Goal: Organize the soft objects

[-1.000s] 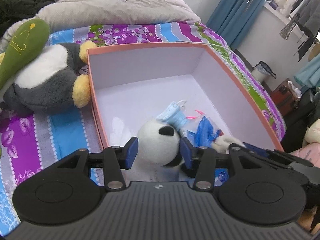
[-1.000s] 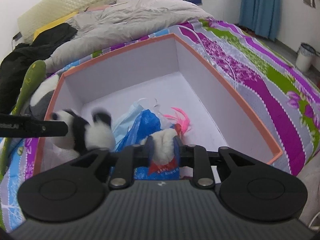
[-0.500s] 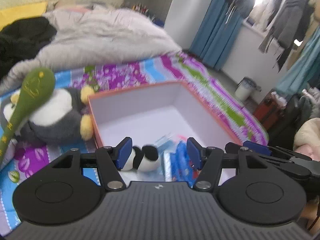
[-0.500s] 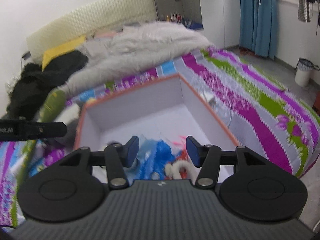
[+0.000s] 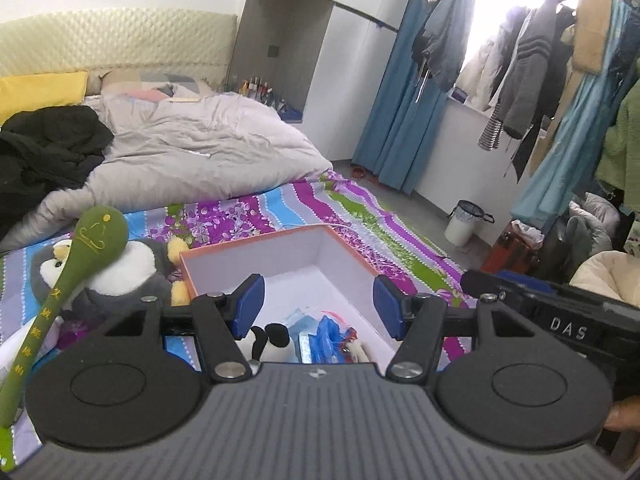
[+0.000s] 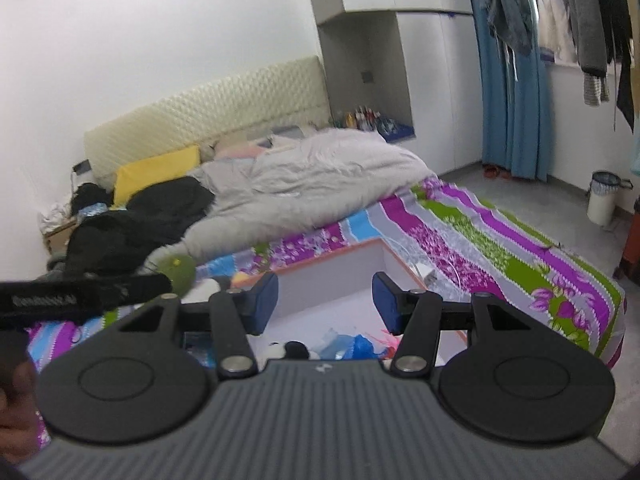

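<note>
An orange-rimmed white box [image 5: 280, 258] sits on a purple, green and blue striped floral bedspread [image 5: 256, 216].

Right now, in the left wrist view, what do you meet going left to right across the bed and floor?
Green plush stick → penguin plush → orange-rimmed box → white waste bin.

Empty left claw [image 5: 316, 306] above orange-rimmed box [image 5: 352, 260] with panda plush [image 5: 268, 342], penguin plush [image 5: 120, 272] alongside.
</note>
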Motion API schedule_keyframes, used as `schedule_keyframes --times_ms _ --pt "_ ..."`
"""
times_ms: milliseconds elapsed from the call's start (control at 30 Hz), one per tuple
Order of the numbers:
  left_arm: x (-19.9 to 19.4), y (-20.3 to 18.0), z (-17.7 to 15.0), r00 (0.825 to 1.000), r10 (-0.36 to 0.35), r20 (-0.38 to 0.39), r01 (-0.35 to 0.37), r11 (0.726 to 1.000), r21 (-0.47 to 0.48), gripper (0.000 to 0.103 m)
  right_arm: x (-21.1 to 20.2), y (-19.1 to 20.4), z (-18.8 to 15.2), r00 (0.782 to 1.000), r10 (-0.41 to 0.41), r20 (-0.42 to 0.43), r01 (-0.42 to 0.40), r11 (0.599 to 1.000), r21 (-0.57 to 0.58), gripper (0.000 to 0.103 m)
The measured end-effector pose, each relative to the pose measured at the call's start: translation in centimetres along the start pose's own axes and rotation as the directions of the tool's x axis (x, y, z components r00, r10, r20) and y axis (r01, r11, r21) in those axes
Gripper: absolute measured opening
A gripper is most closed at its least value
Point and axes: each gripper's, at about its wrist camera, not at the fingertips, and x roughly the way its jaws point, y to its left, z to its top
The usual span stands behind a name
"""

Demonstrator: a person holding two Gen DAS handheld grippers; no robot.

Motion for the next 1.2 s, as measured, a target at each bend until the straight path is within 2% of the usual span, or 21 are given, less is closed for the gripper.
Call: schedule_keyframes --times_ms 200,433,767,1200 --pt "-4.2 -1.2 -2.2 1.000 0.007 0.028 -0.007 1.000 0.029 0.066 -2.9 1.6 -1.6 1.000 0.007 -0.020 -0.007 1.000 -0.023 0.055" --pt "-7.1 -0.9 -5.0 1.000 0.006 0.024 -0.006 1.000 0.003 0.066 -4.3 2.5 -4.3 0.998 0.003 -0.055 -0.004 1.000 0.000 0.055" --pt "-9.1 0.1 -7.7 0.999 0.031 0.015 -0.031 0.999 -0.019 0.066 -5.5 2.8 -7.2 0.995 -0.025 -0.100 0.027 0.999 0.026 0.055" --pt "-9.2 0.4 -10.1 0.998 0.053 -0.033 -0.054 0.998 -0.021 0.066 -5.6 3.3 -9.5 0.988 -0.040 -0.146 0.041 0.999 0.006 0.055"
